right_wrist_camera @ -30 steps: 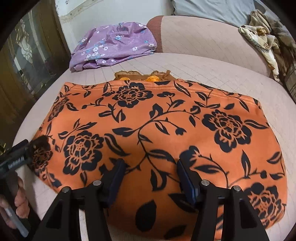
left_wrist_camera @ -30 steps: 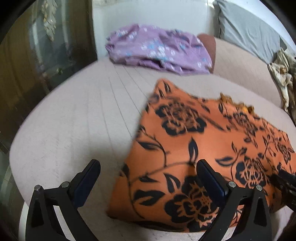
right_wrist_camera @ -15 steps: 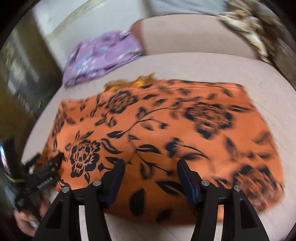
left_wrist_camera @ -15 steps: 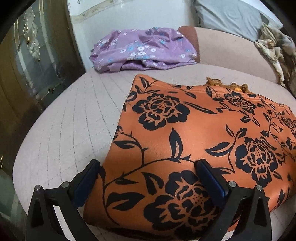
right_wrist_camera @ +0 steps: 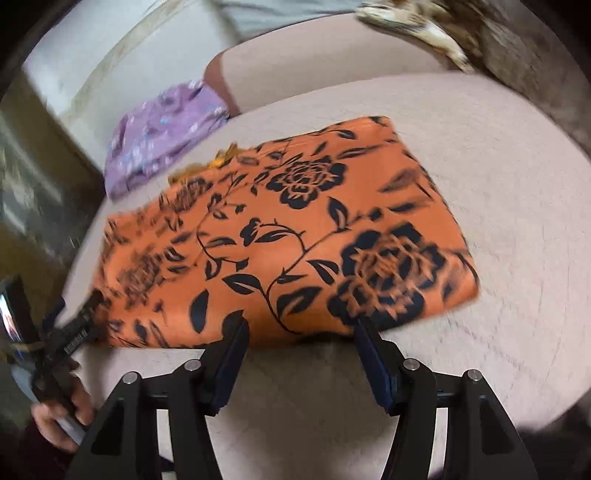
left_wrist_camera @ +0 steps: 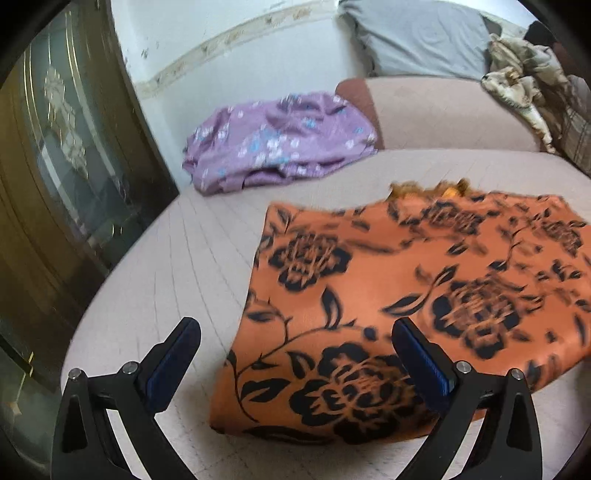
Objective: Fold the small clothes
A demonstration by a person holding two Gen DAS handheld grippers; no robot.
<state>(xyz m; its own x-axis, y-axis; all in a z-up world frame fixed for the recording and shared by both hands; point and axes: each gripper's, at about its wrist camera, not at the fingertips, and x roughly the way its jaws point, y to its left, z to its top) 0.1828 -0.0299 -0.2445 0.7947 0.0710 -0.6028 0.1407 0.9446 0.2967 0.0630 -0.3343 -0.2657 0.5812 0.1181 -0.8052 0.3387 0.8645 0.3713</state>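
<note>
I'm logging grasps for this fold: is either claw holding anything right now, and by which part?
Nothing is held. The left claw and right claw are both open at the near edge of the folded orange floral garment, gripping no fabric.

The folded garment [right_wrist_camera: 280,236] lies flat near the front edge of the cushion [right_wrist_camera: 498,221]; another garment [left_wrist_camera: 277,144] sits behind it at the back-left corner.

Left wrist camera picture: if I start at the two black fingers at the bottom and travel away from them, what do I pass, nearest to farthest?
Open left gripper → folded orange cloth with black flower print → crumpled purple floral garment → grey pillow against the white wall.
</note>
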